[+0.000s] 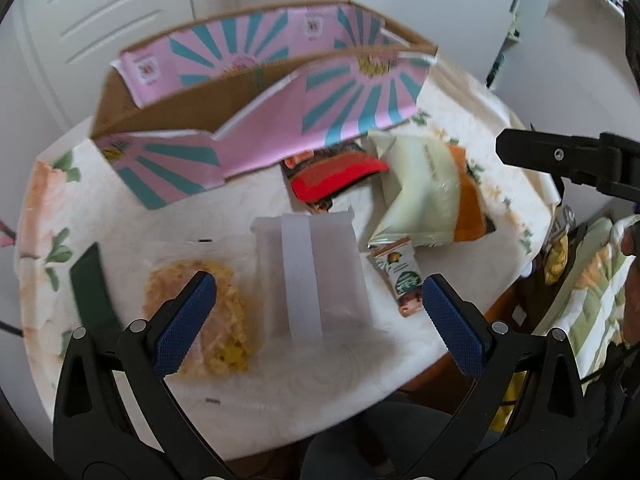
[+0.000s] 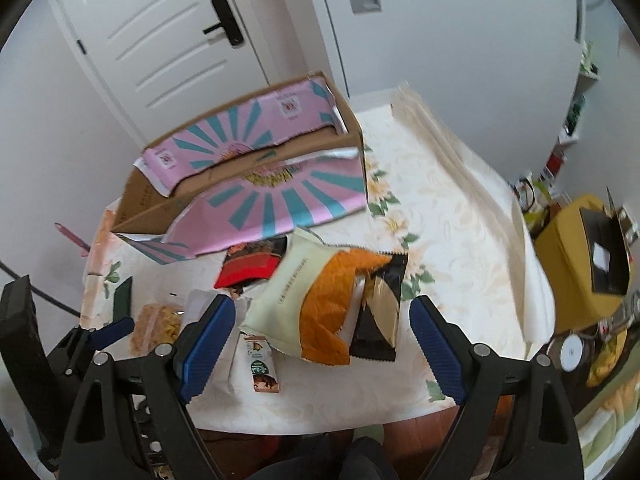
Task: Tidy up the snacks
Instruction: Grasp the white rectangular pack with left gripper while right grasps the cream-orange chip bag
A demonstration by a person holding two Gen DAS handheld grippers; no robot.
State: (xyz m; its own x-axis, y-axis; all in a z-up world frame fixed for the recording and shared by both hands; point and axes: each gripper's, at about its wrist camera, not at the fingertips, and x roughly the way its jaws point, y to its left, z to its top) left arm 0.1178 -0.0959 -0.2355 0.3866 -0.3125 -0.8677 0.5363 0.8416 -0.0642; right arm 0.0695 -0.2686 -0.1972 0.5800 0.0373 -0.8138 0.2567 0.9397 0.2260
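Observation:
A pile of snack packs lies on the table in front of an open cardboard box [image 1: 172,104] with pink and teal flaps [image 2: 280,196]. The pile holds a pale green bag [image 1: 424,196] [image 2: 288,292], an orange bag [image 2: 332,312], a black and gold pack [image 2: 380,328], a red pack [image 1: 336,176] [image 2: 248,268] and a small carton [image 1: 402,276] [image 2: 262,368]. A clear pack of yellow noodles [image 1: 212,312] [image 2: 158,324] and a translucent white tray [image 1: 308,276] lie nearer. My left gripper [image 1: 320,324] is open above the white tray. My right gripper [image 2: 320,344] is open above the orange bag.
The table has a floral cloth [image 2: 440,216] and its front edge [image 1: 360,420] is close below both grippers. A dark green strip [image 1: 94,292] lies at the left. A yellow box [image 2: 580,264] stands off the table to the right. A white door [image 2: 160,40] is behind.

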